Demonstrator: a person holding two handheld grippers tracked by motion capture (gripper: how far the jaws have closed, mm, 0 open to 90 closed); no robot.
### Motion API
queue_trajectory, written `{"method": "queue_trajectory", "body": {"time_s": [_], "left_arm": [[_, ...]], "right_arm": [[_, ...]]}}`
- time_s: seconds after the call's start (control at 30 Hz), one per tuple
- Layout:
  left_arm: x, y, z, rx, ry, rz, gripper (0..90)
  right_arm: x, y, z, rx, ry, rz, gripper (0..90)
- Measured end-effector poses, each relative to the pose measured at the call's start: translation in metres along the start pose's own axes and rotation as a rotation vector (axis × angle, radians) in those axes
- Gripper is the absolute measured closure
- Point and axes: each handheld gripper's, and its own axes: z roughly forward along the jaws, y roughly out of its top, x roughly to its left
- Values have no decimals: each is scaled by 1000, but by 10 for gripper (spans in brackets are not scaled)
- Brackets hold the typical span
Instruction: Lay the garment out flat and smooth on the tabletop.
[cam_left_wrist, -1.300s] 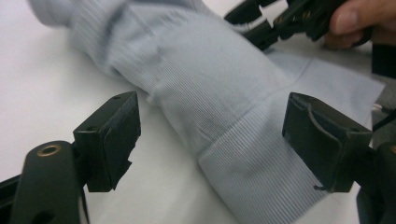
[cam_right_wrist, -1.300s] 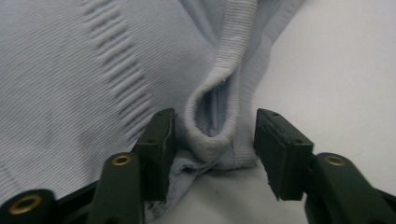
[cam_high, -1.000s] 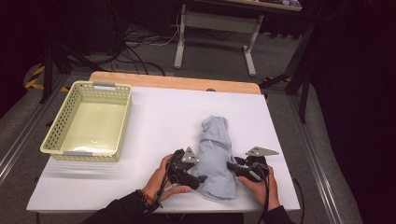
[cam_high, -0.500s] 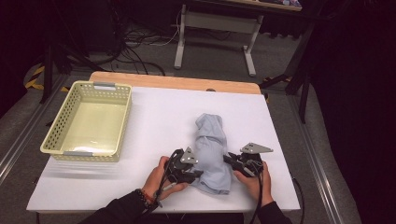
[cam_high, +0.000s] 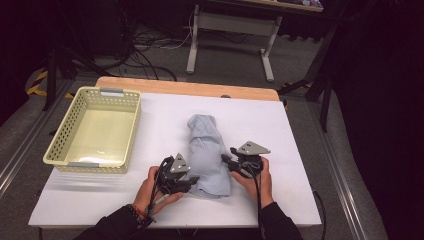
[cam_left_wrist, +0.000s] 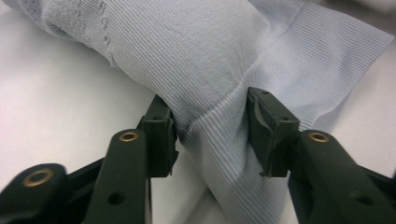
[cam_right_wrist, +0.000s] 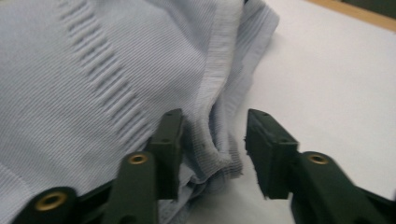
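A pale blue ribbed cloth (cam_high: 207, 150) lies bunched lengthwise on the white table (cam_high: 300, 145). My left gripper (cam_high: 194, 180) is at the cloth's near left side. In the left gripper view a thick fold of the cloth (cam_left_wrist: 210, 60) fills the gap of that gripper (cam_left_wrist: 210, 126), and both pads touch it; the jaws have just been opening a little. My right gripper (cam_high: 226, 160) is at the cloth's right edge. In the right gripper view its jaws (cam_right_wrist: 212, 140) have just been opening around the cloth's hem (cam_right_wrist: 215, 93), with bare table showing beside the right pad.
A yellow-green slotted basket (cam_high: 85, 165) stands on the left of the table. A wooden strip (cam_high: 190, 87) runs along the table's far edge. Beyond it are table legs and cables on the floor. White surface stretches right of the cloth.
The left jaws came in from wide onto the cloth's side. Both grippers and the cloth have shifted left and slightly farther away. The cloth looks more squeezed together.
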Motion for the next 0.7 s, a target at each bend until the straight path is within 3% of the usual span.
{"method": "queue_trajectory", "body": {"time_s": [0.1, 0.2, 0.3, 0.37, 0.47, 0.6, 0.7], "left_arm": [[-7, -3, -5, -10, 26, 31, 514], [-14, -7, -8, -7, 39, 61, 545], [-20, -10, -11, -1, 51, 93, 564], [-23, -12, -12, 3, 52, 98, 586], [-25, -15, -13, 13, 45, 97, 618], [-31, -17, -14, 20, 42, 106, 656], [-34, -18, -13, 19, 25, 92, 676]], "right_arm": [[-2, 1, -16, -35, -10, 2, 546], [1, 0, -35, -71, -21, -42, 699], [7, -3, -52, -100, 36, -68, 847], [15, -8, -57, -88, 89, -95, 900], [29, -17, -55, -35, 134, -124, 900], [44, -30, -47, 35, 164, -174, 900], [46, -36, -44, 71, 169, -188, 900]]}}
